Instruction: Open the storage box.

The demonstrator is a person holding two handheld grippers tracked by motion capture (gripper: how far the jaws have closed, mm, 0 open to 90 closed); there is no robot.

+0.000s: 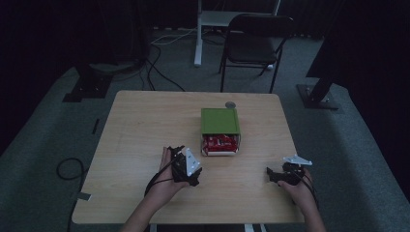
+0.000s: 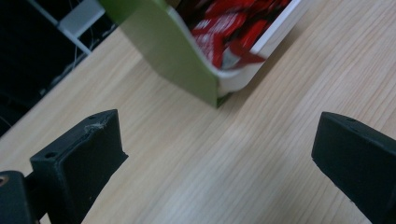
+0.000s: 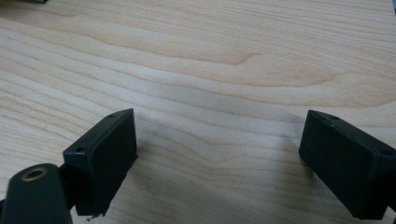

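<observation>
Jaws on both grippers are spread wide with nothing between them, just bare wood. The left gripper (image 1: 187,166) sits just in front of the box (image 1: 220,130), off its near-left corner, and the right gripper (image 1: 285,175) is well off to the box's near-right side, pointing at plain table (image 1: 145,125).

The box is mid-table, a bit toward the far edge: a white tray with a green lid (image 2: 163,44) or sleeve covering the far part, so the near end is open and you can see red packets (image 2: 224,28) piled inside. My guess is it's thin card or light plastic, so pretty light overall but easy to crush or flex if you squeeze the walls hard. The packets look glossy, probably slippery and floppy. I'd grab the box across its two long sides, low down near the tray wall (image 2: 261,51) where it's stiffest, not by the lid, which might just slide off.
</observation>
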